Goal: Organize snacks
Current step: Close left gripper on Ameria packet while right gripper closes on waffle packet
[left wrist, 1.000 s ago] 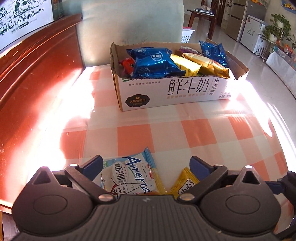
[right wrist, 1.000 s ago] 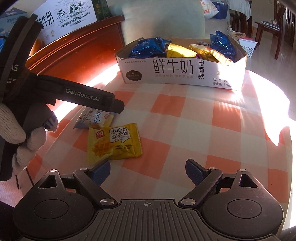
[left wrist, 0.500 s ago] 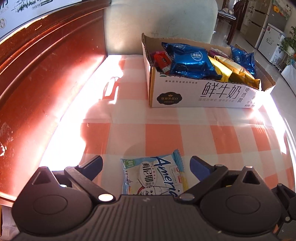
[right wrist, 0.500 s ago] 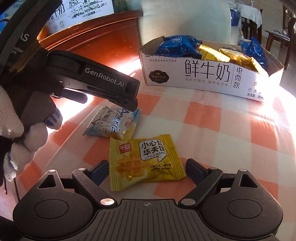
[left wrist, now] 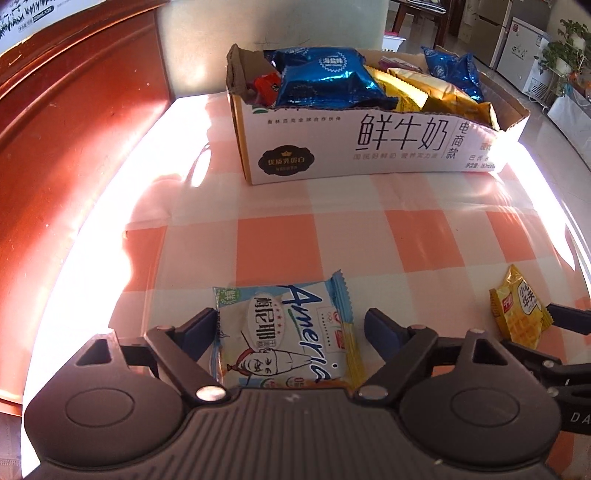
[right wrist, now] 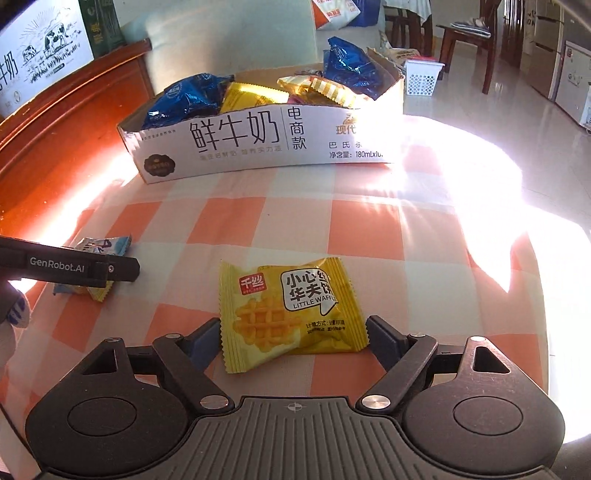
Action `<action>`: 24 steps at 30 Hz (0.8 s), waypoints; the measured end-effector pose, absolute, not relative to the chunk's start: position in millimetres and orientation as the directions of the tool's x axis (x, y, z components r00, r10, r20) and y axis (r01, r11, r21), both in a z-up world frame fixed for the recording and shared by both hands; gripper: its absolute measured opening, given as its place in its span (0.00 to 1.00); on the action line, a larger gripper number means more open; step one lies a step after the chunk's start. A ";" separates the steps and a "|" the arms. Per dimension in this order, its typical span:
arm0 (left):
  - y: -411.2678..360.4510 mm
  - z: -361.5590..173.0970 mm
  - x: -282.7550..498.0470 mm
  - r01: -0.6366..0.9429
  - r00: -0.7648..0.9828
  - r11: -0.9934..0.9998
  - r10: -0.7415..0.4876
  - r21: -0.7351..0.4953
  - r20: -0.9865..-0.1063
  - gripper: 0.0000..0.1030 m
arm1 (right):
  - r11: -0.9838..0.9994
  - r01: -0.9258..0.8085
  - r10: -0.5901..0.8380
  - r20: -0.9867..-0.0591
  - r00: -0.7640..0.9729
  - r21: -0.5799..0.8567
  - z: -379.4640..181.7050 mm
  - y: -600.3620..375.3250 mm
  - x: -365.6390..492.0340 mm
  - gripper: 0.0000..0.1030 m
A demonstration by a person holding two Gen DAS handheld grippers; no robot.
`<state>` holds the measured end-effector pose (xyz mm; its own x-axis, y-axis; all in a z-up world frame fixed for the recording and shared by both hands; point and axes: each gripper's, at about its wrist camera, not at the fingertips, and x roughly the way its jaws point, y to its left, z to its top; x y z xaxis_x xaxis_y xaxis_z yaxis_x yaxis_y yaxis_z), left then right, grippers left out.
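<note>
A white-and-blue snack packet [left wrist: 284, 332] lies flat on the checked tablecloth [left wrist: 280, 243]. It sits between the fingers of my left gripper [left wrist: 290, 328], whose jaws are closing; the right pad stands a little off the packet's edge. A yellow waffle packet [right wrist: 291, 310] lies between the fingers of my right gripper [right wrist: 293, 332], also closing, with the pads just at the wrapper's edges and the wrapper undented. Behind them stands the open milk carton box [left wrist: 369, 147] [right wrist: 258, 140], filled with blue and gold snack bags. The left gripper [right wrist: 74, 266] hides part of the white-and-blue packet [right wrist: 103, 245].
A red-brown wooden board [left wrist: 55, 147] runs along the left, and a pale cushion [left wrist: 277, 29] stands behind the box. Strong sunlight washes out the table's right side [right wrist: 498, 221]. A white-gloved hand [right wrist: 11, 317] holds the left gripper. Chairs and a white basket [right wrist: 421, 77] stand beyond.
Both pairs of jaws have narrowed. The left gripper has shifted so the white-and-blue packet lies centred between its fingers. The right gripper has swung left until the yellow packet lies between its fingers.
</note>
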<state>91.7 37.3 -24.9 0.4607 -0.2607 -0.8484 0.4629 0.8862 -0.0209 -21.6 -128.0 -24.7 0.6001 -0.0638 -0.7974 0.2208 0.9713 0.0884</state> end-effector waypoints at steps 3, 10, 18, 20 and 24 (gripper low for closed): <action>25.5 -21.7 85.6 0.507 0.444 0.861 -0.296 -0.035 -0.846 0.65 | 0.976 0.202 -0.057 -0.792 0.607 0.084 -21.2 -128.7 -22.1 0.71; 5.2 -8.0 71.3 0.586 0.434 0.809 -0.363 -0.048 -0.825 0.60 | 0.973 0.209 -0.051 -0.797 0.602 0.096 -16.0 -142.4 -25.3 0.62; -0.6 12.8 69.7 0.587 0.475 0.808 -0.387 -0.043 -0.790 0.60 | 0.969 0.205 -0.018 -0.789 0.614 0.138 -8.0 -153.7 -34.6 0.62; -2.8 14.4 68.9 0.586 0.475 0.809 -0.392 -0.049 -0.787 0.60 | 0.970 0.197 -0.011 -0.782 0.623 0.144 -3.7 -154.7 -38.5 0.62; -8.5 15.0 63.8 0.585 0.476 0.809 -0.392 -0.049 -0.788 0.60 | 0.978 0.169 -0.002 -0.795 0.606 0.126 -5.8 -151.8 -44.3 0.62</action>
<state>63.8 -8.5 15.0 0.4756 -0.3916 -0.7877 0.5854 0.8092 -0.0488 -44.3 -151.8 -5.8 0.6064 -0.0019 -0.7952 0.1688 0.9775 0.1264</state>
